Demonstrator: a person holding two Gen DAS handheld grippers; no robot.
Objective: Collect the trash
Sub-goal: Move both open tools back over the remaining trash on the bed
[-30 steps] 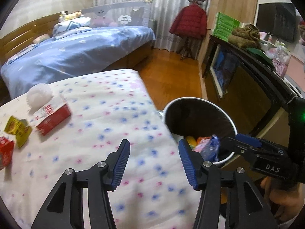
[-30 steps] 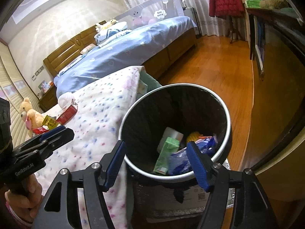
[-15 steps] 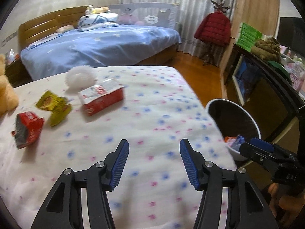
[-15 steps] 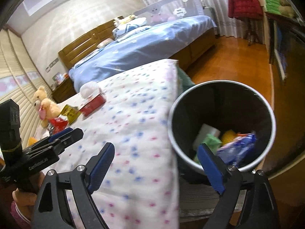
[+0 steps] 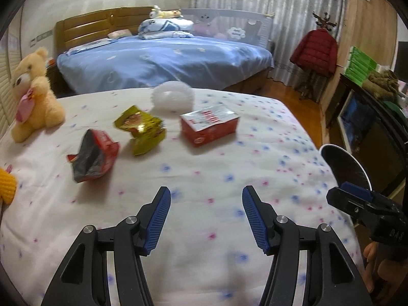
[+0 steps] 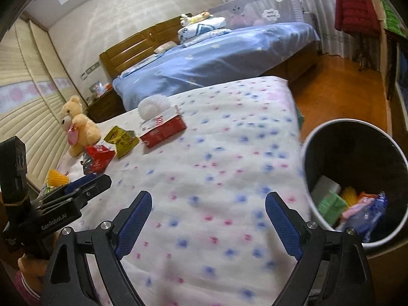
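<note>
Bedroom w/ a flowery quilt (image 5: pixel 204 178) as the work surface. Leftover trash sits mid-quilt: red box (image 5: pixel 209 123), yellow wrapper (image 5: pixel 140 128), red wrapper (image 5: pixel 93 158), white paper cup (image 5: pixel 172 97). Bin (image 6: pixel 357 178) stands off the quilt's edge. Left gripper (image 5: pixel 206 220) is half-spread, empty; right gripper (image 6: pixel 208 223) just went wide, nothing in it. Wrappers look light, crinkly, prob slippery, so pinch a crumpled fold. Box looks stiff-ish; grab across the short sides.
</note>
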